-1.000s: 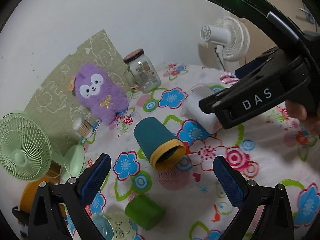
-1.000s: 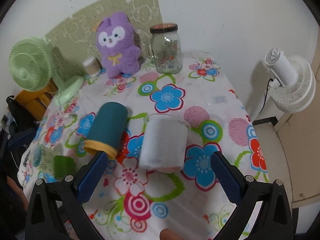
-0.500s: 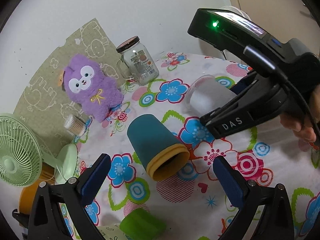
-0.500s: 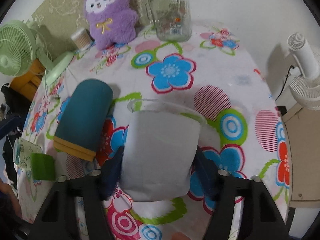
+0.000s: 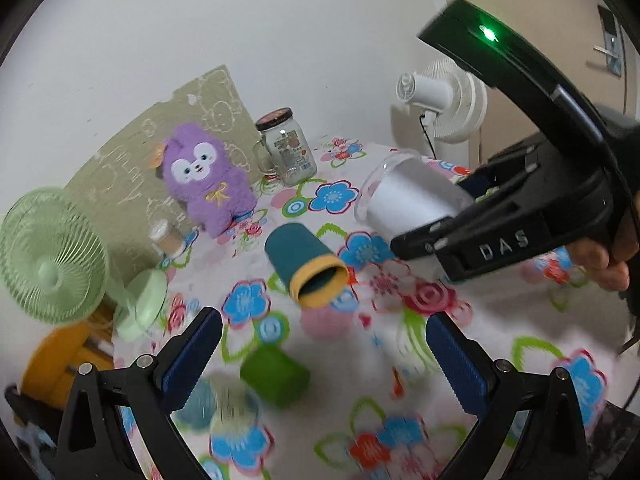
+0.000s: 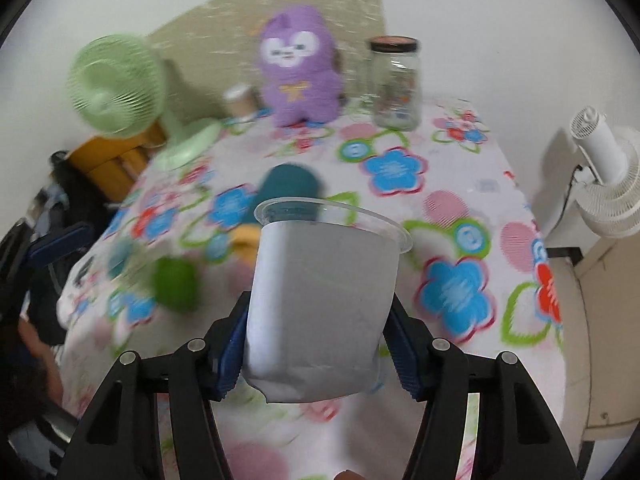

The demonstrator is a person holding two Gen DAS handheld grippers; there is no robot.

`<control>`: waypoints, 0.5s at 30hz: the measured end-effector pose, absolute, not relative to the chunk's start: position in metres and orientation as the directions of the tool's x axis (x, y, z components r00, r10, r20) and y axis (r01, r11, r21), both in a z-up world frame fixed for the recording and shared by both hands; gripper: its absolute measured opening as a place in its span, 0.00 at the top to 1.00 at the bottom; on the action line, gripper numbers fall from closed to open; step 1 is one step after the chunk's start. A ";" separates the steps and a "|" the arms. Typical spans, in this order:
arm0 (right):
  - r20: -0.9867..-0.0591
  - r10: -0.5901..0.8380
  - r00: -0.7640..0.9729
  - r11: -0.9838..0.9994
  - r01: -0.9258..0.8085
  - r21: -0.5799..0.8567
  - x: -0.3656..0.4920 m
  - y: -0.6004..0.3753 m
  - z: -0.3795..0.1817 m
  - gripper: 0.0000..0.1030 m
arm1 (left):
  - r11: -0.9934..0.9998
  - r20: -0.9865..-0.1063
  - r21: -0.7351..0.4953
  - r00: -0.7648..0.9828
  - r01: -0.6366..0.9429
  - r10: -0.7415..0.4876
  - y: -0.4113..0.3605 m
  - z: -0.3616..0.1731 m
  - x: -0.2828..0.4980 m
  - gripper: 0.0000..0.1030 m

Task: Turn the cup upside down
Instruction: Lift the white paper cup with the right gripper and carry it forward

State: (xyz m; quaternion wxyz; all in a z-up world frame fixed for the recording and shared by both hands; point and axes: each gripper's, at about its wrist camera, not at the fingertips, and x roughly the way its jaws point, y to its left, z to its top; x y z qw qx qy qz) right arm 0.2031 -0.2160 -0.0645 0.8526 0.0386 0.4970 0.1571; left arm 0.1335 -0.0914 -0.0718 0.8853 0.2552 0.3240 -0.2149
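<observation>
While the right gripper [image 6: 316, 344] is clamping its jaws on the white cup [image 6: 320, 304] above the tabletop [image 6: 472, 208], the left gripper [image 5: 320, 360] is hovering with jaws apart.

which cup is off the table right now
The clear cup, clamped in the right gripper. The teal cup and green cup lie on the tablecloth.

The clear plastic cup [image 6: 320, 312] with the white paper sleeve is hanging in the air above the flowered desk [image 6: 460, 208], clamped near its base by the right hand-held gripper [image 6: 316, 356], and it is tilting, open rim [image 5: 384, 184] pointing away and slightly upward.
</observation>
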 end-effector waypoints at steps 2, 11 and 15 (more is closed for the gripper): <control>-0.833 0.329 0.445 0.938 -0.254 0.235 0.183 -0.202 -0.065 0.38 | 0.788 -0.661 0.308 0.716 0.533 -0.225 -0.079 -0.067 0.111 0.00; -0.845 0.350 0.405 0.922 -0.308 0.235 0.122 -0.157 -0.077 0.38 | 0.807 -0.663 0.288 0.716 0.515 -0.219 -0.033 -0.070 0.041 0.00; -0.852 0.341 0.396 0.922 -0.317 0.221 0.102 -0.148 -0.082 0.38 | 0.775 -0.696 0.307 0.685 0.553 -0.213 -0.029 -0.088 0.009 0.00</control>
